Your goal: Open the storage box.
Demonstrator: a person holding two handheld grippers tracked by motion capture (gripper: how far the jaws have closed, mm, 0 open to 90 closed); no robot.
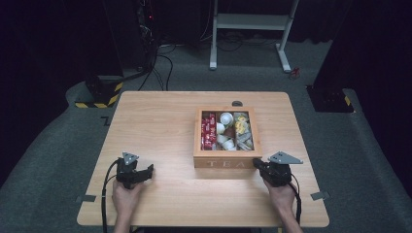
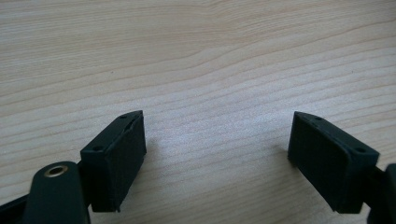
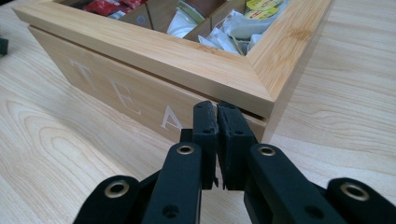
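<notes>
Right gripper (image 3: pixel 217 109): jaws pressed together with nothing between them, tips at the near right corner of the wooden tea box (image 1: pixel 227 137), just under its lid frame. The box, lettered "TEA" on its front, stands right of centre on the table (image 1: pixel 160 126), holding red packets (image 1: pixel 209 128) and white sachets (image 3: pixel 229 35). Left gripper (image 1: pixel 145 171): jaws wide apart and empty, near the table's near left corner.

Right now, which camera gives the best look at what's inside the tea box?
The high view: it looks down into the tea box, showing red packets and white cups. The right gripper view shows its front and a few contents. The left gripper view shows bare table.
</notes>
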